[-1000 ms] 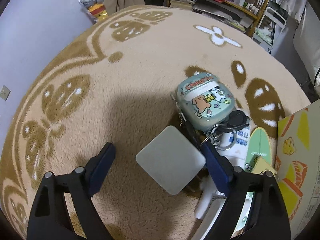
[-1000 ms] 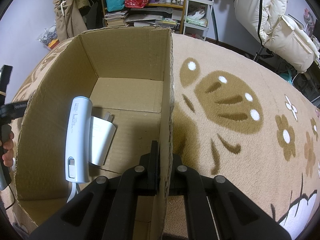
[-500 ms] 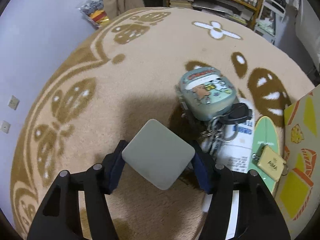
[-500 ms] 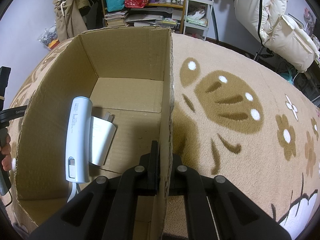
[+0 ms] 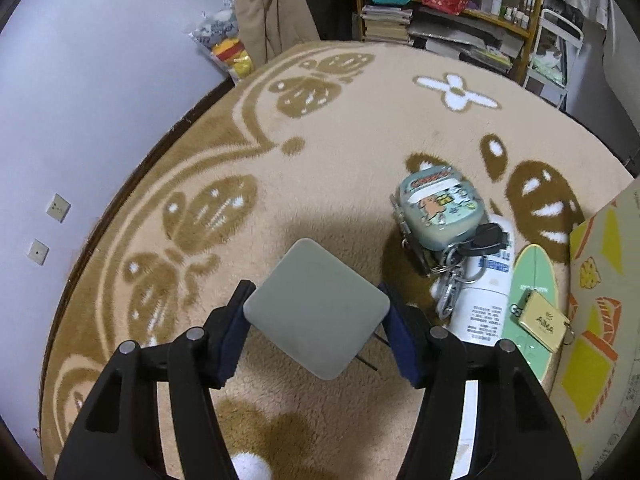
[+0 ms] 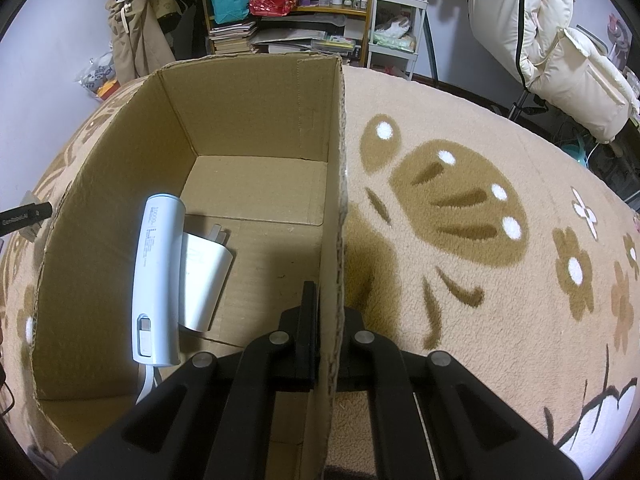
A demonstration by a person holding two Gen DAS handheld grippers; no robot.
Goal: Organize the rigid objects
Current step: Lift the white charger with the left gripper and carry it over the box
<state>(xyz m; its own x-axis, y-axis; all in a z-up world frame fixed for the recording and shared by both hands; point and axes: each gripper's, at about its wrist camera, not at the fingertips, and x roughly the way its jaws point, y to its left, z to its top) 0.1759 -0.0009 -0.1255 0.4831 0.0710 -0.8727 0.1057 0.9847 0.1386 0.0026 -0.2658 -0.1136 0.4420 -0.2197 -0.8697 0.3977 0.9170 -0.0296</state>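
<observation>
Since the earlier frames the left gripper (image 5: 316, 312) had closed its blue-padded jaws on the flat grey rounded-square pad (image 5: 318, 306) and lifted it clear of the beige-and-brown patterned carpet (image 5: 340, 128), where it now hung above its own shadow with a corner in each jaw. That suggested the pick was done and the carry to the open brown cardboard box (image 6: 256, 112) was the step ahead. The right gripper (image 6: 326, 344) had not moved: its jaws were clamped on the box's right wall near the nearer end, apparently steadying it. Inside, a white cylindrical power bank (image 6: 158, 280) leaned along the left wall, with a white plug charger (image 6: 204, 280) touching it on the box floor. Left on the carpet, towards its right edge beside the printed outside of the box, lay a pale green cartoon-printed case (image 5: 438, 210), a black car key on a ring (image 5: 486, 236), a white tube (image 5: 486, 300), a mint oval board (image 5: 534, 276) and a small yellow tag (image 5: 544, 322). Cluttered shelves (image 5: 452, 12) and a hanging coat stood at the carpet's far edge.
</observation>
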